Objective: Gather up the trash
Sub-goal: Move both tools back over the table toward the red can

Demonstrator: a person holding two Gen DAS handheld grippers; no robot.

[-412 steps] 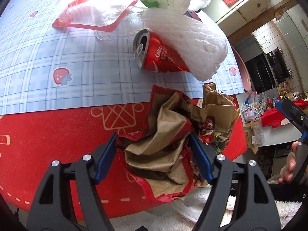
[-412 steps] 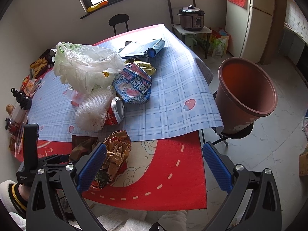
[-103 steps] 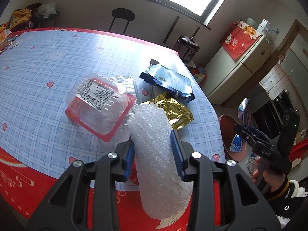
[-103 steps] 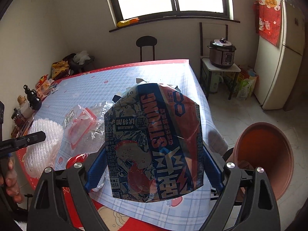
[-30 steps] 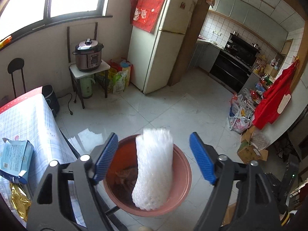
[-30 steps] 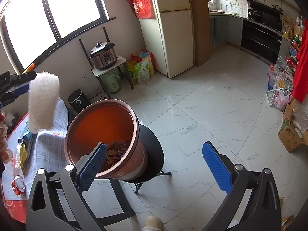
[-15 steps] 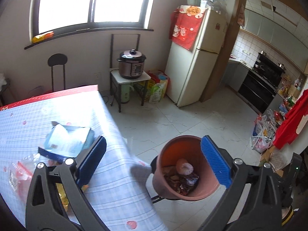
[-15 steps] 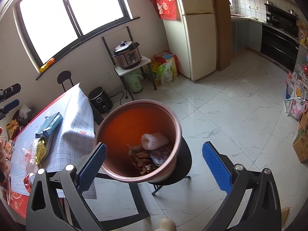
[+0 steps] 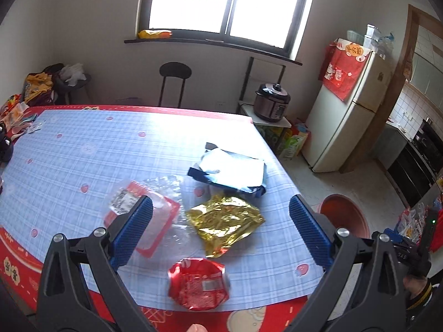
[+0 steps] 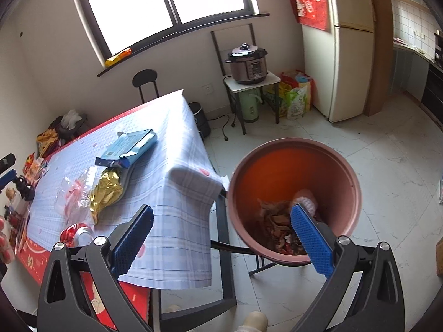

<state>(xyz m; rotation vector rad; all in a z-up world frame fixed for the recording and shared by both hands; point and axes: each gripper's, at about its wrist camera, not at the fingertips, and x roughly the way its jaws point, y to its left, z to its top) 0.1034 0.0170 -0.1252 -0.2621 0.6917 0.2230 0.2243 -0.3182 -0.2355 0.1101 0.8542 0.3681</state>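
Bright window [image 9: 227, 2], pale (perhaps marble) floor [image 10: 387, 149].

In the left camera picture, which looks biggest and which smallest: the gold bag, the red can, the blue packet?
Largest to smallest, as they look:
1. Blue packet and gold bag: too alike to rank; the packet lies farther off, so it may really be bigger.
2. Red can: smallest, though nearest the camera.

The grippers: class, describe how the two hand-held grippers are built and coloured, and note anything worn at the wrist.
Each gripper, left and right, has a matte black plastic frame with triangular cut-outs and silver pivot bolts. The fingers carry blue ribbed pads. In the left view the other gripper's body shows white lettering and a small green light, above a dark cuff with yellow stripes.
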